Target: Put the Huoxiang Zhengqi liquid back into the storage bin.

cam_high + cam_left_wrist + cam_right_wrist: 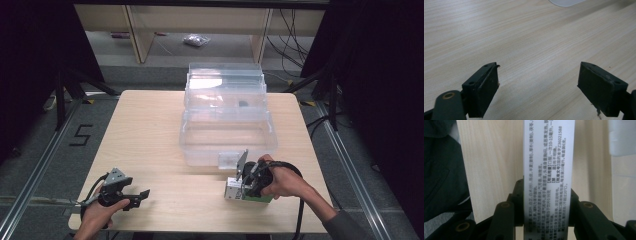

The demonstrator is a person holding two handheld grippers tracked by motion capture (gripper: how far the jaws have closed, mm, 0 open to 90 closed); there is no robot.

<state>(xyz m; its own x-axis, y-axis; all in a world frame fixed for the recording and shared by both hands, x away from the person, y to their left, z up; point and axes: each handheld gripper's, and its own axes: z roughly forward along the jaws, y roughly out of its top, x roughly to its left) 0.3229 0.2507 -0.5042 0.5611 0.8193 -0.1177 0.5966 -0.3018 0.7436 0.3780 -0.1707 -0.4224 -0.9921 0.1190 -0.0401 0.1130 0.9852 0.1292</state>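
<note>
A white and green medicine box (239, 191) lies on the wooden table (150, 135) near its front right edge. My right gripper (248, 186) is shut on it. In the right gripper view the box's white printed side (548, 170) runs up between the two black jaws, which press on both of its faces. My left gripper (140, 196) rests low over the table's front left corner, held by a hand. Its jaws stand wide apart, and the pads (487, 87) have bare wood between them.
A clear plastic storage bin (227, 132) with its lid (225, 82) tipped back stands at the table's middle right, just beyond the box. A small dark item (243, 104) lies inside it. Black frames and cables flank the table on the floor.
</note>
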